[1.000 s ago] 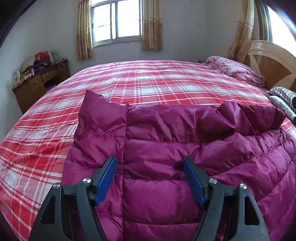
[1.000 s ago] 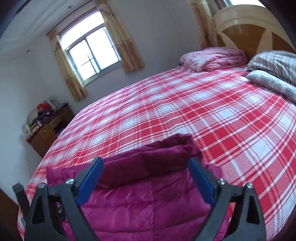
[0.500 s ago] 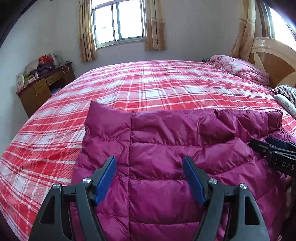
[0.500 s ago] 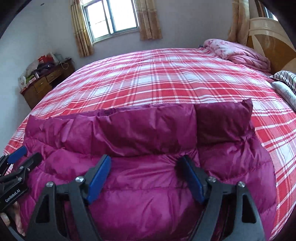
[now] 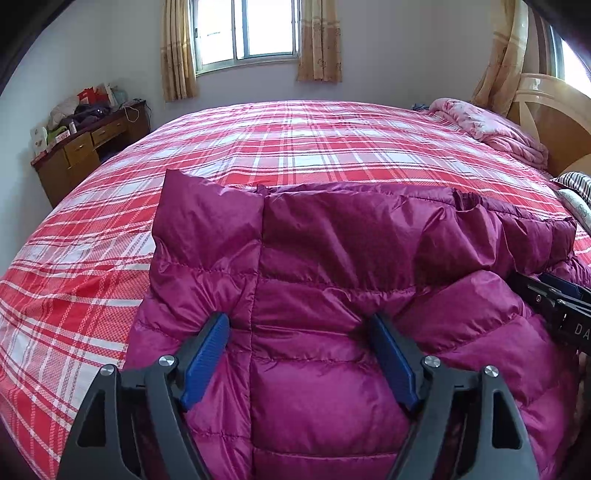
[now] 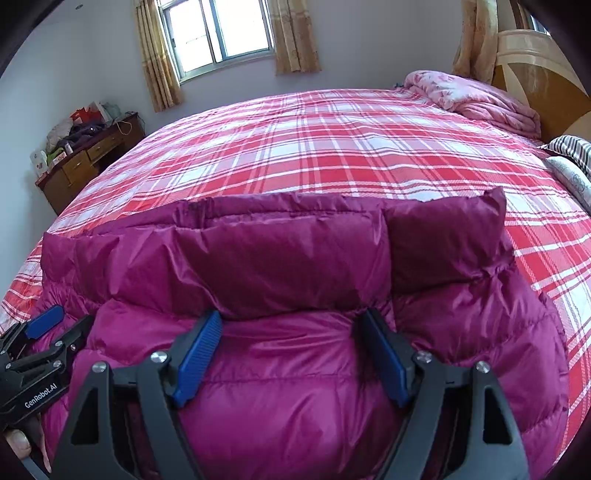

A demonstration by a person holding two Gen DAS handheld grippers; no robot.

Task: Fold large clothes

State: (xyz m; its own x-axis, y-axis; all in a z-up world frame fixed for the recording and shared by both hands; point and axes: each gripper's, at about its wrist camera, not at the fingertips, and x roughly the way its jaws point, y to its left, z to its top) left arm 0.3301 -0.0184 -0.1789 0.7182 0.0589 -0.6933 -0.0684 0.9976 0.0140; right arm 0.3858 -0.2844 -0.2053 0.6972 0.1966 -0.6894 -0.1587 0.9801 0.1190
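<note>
The purple padded jacket [image 5: 332,295] lies on the near part of the bed [image 5: 295,155] with the red checked cover, and over the jacket the left gripper [image 5: 299,328] and the right gripper [image 6: 291,325] both hold their blue fingers [image 5: 207,354] spread, pinching nothing.

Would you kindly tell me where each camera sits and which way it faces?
Left wrist: on the left gripper, low over the jacket, facing across the bed to the window; its open fingers show, the right gripper at the right edge.
Right wrist: on the right gripper, facing likewise; open fingers, left gripper lower left.
Shared: jacket, bed, window, desk, headboard.
</note>
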